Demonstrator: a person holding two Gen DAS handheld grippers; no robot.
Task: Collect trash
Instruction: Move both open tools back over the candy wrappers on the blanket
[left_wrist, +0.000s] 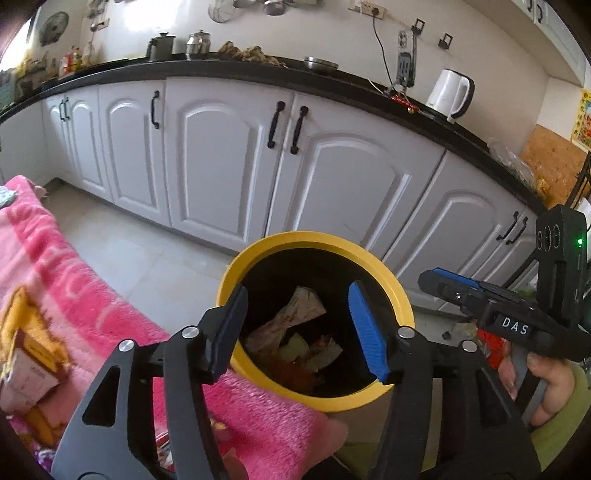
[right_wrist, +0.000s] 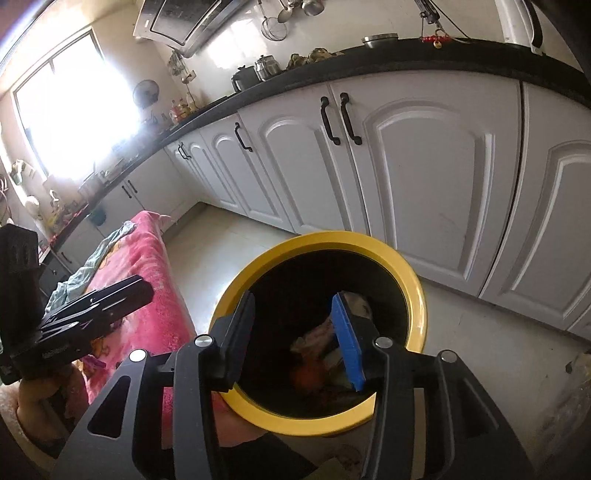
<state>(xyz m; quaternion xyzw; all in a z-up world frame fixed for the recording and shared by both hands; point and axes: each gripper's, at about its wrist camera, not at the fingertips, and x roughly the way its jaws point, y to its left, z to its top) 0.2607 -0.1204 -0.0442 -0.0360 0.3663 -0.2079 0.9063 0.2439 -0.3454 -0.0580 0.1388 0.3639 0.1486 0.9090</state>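
yellow bin (left_wrist: 400, 295) | upright, open | crumpled wrappers (left_wrist: 295, 314) inside

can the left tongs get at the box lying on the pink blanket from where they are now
Probably yes. The left tongs hang open and empty over the yellow bin; the box lies uncovered on the pink blanket to their left, nothing between.

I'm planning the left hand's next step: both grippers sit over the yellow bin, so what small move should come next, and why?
Probably swing the left gripper back left toward the pink blanket. Its jaws are open and empty above the yellow bin, where crumpled wrappers already lie, while small boxes remain on the blanket. The right gripper is open and empty too.
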